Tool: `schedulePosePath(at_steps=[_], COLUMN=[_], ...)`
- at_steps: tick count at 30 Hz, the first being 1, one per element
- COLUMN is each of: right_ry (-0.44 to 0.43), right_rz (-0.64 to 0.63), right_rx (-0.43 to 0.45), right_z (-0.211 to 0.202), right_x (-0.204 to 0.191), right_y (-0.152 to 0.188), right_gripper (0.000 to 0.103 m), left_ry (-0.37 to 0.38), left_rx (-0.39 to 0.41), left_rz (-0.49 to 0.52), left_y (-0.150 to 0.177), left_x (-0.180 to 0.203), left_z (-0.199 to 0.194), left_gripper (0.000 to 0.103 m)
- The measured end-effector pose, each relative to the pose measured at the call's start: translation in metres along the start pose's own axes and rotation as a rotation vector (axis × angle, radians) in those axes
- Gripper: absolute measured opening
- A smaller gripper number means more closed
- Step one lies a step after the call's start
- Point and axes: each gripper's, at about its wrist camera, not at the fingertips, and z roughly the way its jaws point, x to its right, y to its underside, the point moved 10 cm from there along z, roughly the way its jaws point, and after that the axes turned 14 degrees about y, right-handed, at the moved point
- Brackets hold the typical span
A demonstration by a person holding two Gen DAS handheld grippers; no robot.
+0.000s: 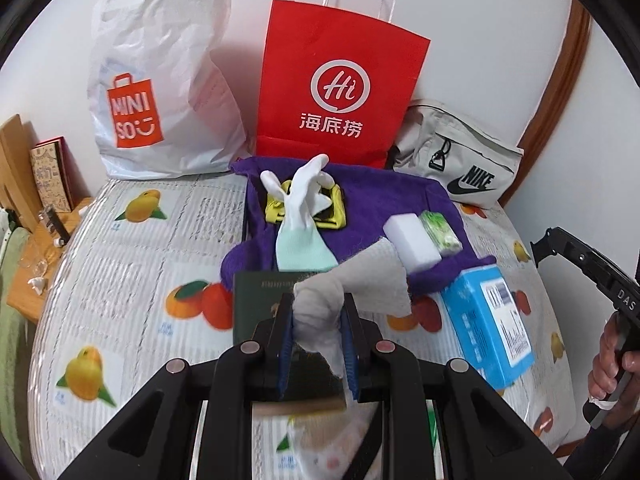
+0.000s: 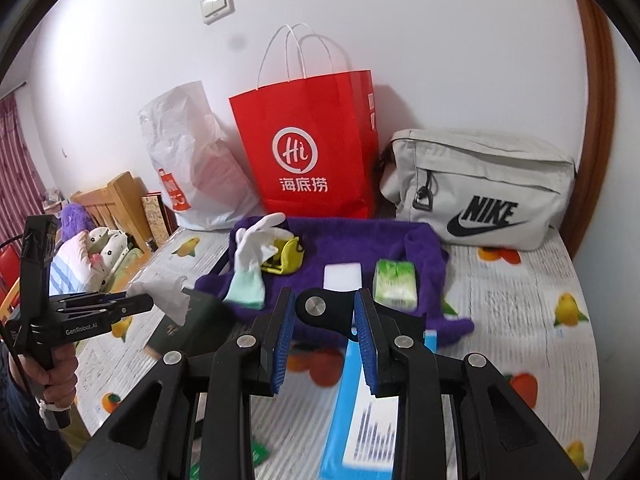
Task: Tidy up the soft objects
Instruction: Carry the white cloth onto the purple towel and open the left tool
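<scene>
Grey cloth (image 1: 320, 312) in left tool (image 1: 319, 322)

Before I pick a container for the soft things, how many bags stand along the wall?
3: white plastic Miniso bag at left, red paper bag in the middle, grey Nike fabric bag at right.

A crumpled grey cloth (image 1: 320, 312) is pinched between the left gripper (image 1: 318, 314) fingers, one flap spreading forward-right. Ahead of that gripper, a white-and-mint glove (image 1: 302, 220) lies fingers away on a purple fleece (image 1: 380, 204), with a white sponge block (image 1: 412, 246) and green tissue pack (image 1: 440, 232) front-right
</scene>
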Motion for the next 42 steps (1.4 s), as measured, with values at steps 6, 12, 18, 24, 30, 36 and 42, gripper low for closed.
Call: schedulePosePath(at_steps=[6,12,18,24,30,36,42], right_ry=[0.035,0.077,0.106,0.106,0.104,0.1,0.069], right_rz=[0.0,-0.022,-0.066,-0.101,-0.158,-0.197,-0.192], right_rx=[-0.02,-0.039,-0.073,-0.119,-0.162,-0.22,-0.248], right_z=[0.036,0.072,0.11,0.153,0.183,0.206,0.209], right_x=[0.008,0.015,0.02,0.012,-0.001,-0.012,-0.018], right_y=[-0.018,-0.032,-0.04,-0.046,-0.038,-0.027,-0.016], right_gripper=[0.03,0.03,0.03,0.03,0.03,0.03,0.031], left_ry=[0.017,0.021,0.017,0.025,0.015,0.004,0.01], left_rx=[-0.026,-0.07,-0.1,-0.133,-0.154,-0.185,-0.201], left_rz=[-0.011,-0.023,-0.028,-0.03,-0.029,-0.032,-0.044], left_y=[-0.019,-0.03,-0.037,-0.041,-0.045,-0.045,-0.045], left_x=[-0.008,-0.016,-0.026,-0.033,-0.038,-0.043,-0.044], left_z=[0.034,0.064,0.081,0.101,0.115,0.125,0.132], left_gripper=[0.021,0.021,0.022,0.022,0.022,0.022,0.026])
